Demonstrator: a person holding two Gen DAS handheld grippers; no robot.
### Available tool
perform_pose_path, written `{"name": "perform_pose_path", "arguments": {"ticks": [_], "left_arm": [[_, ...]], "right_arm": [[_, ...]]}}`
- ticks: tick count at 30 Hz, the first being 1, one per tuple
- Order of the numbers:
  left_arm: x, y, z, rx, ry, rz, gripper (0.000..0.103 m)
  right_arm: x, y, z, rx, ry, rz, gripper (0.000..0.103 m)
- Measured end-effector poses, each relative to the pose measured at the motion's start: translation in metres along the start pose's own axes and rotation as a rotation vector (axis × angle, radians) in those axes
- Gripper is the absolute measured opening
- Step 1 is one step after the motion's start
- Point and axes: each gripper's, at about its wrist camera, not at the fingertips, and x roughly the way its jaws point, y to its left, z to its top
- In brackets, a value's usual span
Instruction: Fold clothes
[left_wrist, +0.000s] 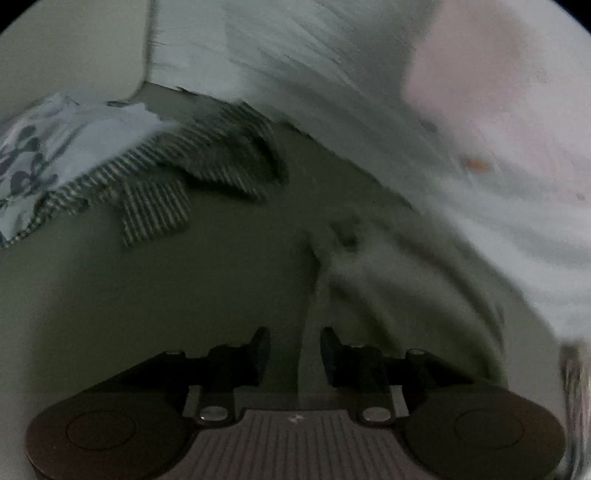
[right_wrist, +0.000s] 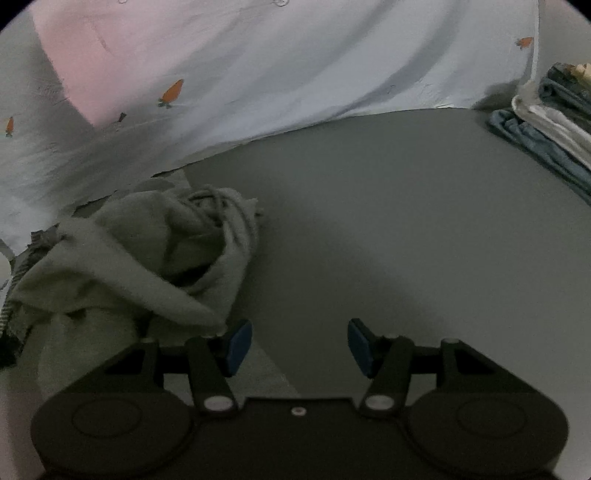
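A crumpled grey-green garment (right_wrist: 140, 258) with a drawstring lies on the grey table (right_wrist: 388, 221), just left of my right gripper (right_wrist: 299, 345), which is open and empty; its left blue pad (right_wrist: 238, 345) is close to the cloth's edge. In the left wrist view the same grey garment (left_wrist: 399, 280) lies ahead and right of my left gripper (left_wrist: 294, 356), which is open and empty over the table (left_wrist: 147, 295). A striped cloth (left_wrist: 173, 184) and a floral cloth (left_wrist: 33, 166) lie at the far left.
A person in a white and pink carrot-print top (right_wrist: 258, 66) stands behind the table, also in the left wrist view (left_wrist: 480, 129). A stack of folded clothes (right_wrist: 554, 125) sits at the far right.
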Motion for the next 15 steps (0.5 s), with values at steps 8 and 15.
{"name": "perform_pose_path", "arguments": {"ticks": [8,15], "left_arm": [[-0.011,-0.039,-0.016,0.123,0.039,-0.223,0.043],[0.015,-0.093,0.007,0.181,0.027,-0.295,0.058]], "right_arm": [[0.008,0.026,-0.012,-0.104,0.047,0.108,0.060],[0.044,0.033,-0.012,-0.089,0.171,0.196,0.060]]}}
